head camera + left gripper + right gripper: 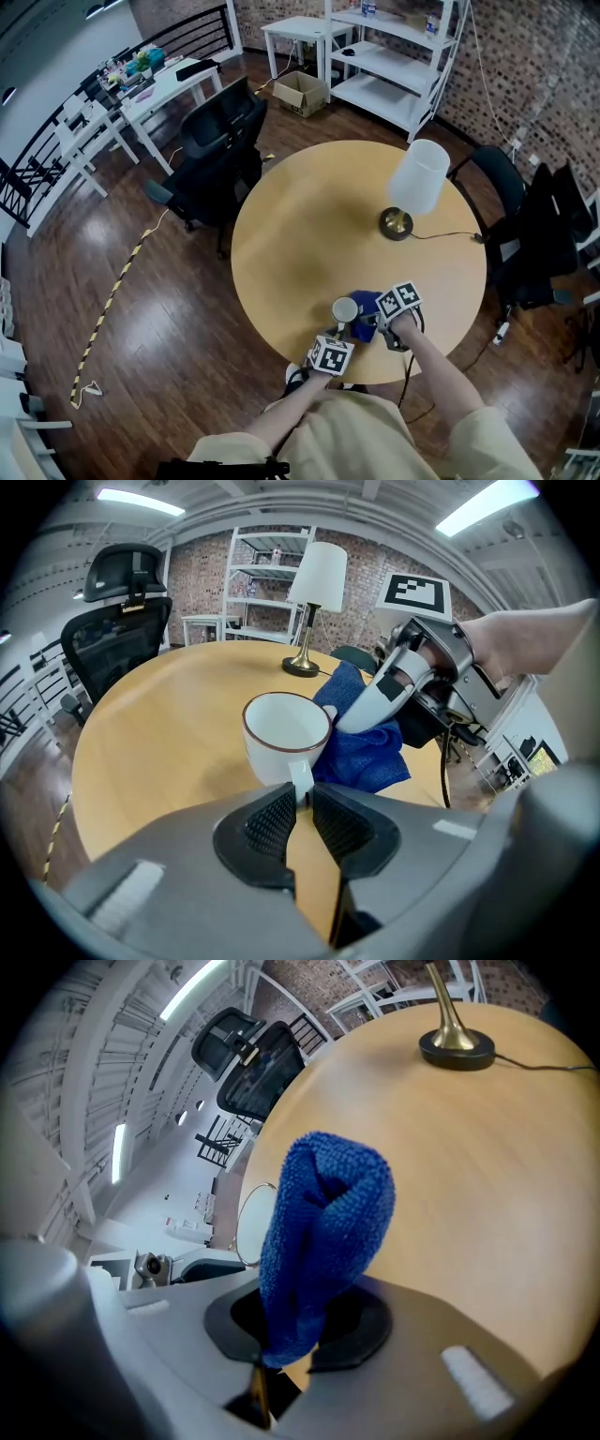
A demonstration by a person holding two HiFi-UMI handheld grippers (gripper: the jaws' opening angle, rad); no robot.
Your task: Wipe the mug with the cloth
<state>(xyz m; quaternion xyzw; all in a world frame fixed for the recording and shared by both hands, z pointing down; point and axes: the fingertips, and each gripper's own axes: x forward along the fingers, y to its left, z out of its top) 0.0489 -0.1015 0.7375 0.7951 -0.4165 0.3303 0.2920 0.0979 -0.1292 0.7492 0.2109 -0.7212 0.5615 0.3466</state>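
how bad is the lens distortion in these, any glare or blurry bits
Head view: fisheye curves the dark wooden floor around the round wooden table; light is even, detail sharp. Left gripper view: black corners, ceiling strip light blown out, white ceramic mug crisp. Right gripper view: heavy warp, blue microfibre cloth sharp, room at left washed out.

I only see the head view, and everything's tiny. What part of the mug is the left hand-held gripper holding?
Observer: The left hand-held gripper is shut on the mug by its handle.
Visitor: And the blue blob?
Observer: A cloth, pinched in the right hand-held gripper and bunched upright.
Visitor: Touching the mug?
Observer: It looks so, against the mug's outer side, not inside.
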